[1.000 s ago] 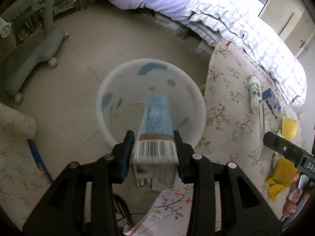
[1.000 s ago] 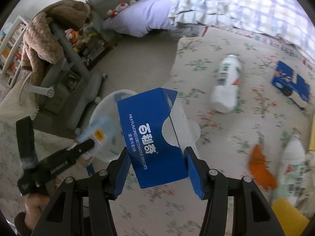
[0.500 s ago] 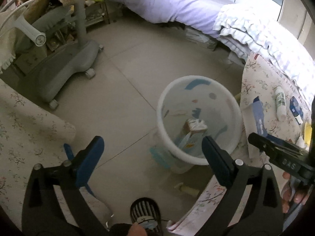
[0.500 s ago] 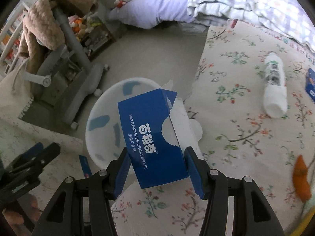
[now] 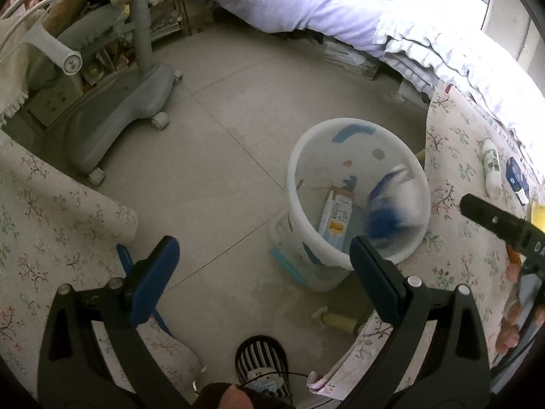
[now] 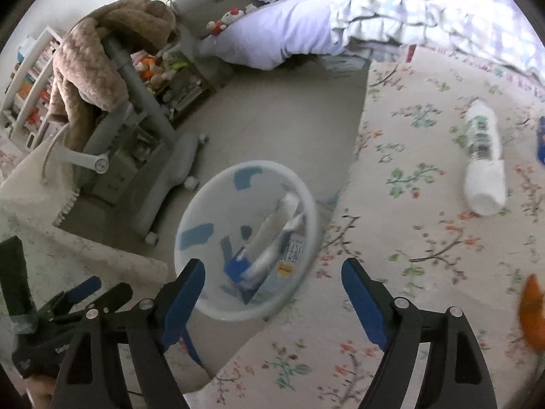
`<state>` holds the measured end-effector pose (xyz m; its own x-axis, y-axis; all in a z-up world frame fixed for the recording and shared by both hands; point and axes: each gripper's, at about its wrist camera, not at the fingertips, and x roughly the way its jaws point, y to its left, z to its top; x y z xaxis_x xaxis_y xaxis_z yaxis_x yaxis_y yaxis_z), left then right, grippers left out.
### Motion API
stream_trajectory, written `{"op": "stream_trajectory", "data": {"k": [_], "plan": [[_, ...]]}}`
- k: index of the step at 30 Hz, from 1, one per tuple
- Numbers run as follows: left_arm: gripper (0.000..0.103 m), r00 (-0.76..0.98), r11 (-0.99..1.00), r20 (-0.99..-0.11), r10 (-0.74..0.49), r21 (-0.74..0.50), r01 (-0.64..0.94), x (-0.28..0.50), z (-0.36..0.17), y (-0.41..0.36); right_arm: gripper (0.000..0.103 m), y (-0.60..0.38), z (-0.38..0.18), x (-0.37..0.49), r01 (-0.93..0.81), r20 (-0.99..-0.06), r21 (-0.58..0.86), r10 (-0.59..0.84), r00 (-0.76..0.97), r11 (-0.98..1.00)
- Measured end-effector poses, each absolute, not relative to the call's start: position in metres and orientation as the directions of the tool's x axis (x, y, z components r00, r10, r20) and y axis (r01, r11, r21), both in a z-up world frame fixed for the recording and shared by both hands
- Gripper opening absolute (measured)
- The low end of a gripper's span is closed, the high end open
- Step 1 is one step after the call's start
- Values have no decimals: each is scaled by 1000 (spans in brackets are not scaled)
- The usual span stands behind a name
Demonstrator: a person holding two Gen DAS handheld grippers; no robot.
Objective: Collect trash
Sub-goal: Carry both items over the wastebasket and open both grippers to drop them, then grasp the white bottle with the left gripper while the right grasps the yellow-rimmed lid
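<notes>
Bin: a white plastic bin (image 5: 357, 191) is standing on the tiled floor, just beside the edge of a floral-covered surface (image 6: 425, 238).
In the bin: a pale carton (image 5: 335, 216) is lying inside, and a blue biscuit box (image 5: 385, 211) is showing blurred beside it.
Left gripper (image 5: 264, 272): hovering near the bin with jaws standing wide, nothing between them.
Right gripper (image 6: 272, 293): pointing down over the bin's near rim, its jaws opening, nothing between them.
Remaining trash: a white plastic bottle (image 6: 483, 167) is lying on its side on the floral cover, well apart from the bin.
Handling: the bottle is looking light, smooth and prone to rolling; a grip across its labelled middle seems safest.
</notes>
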<state>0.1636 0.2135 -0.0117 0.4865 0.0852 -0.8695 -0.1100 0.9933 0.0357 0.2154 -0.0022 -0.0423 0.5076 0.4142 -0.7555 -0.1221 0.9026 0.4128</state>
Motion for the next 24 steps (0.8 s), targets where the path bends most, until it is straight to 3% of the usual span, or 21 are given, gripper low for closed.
{"op": "stream_trajectory", "data": {"k": [24], "plan": [[100, 459, 999, -888, -17, 4, 46, 171, -6, 125, 84, -158, 8, 145, 107, -816, 241, 141, 561, 965]]}}
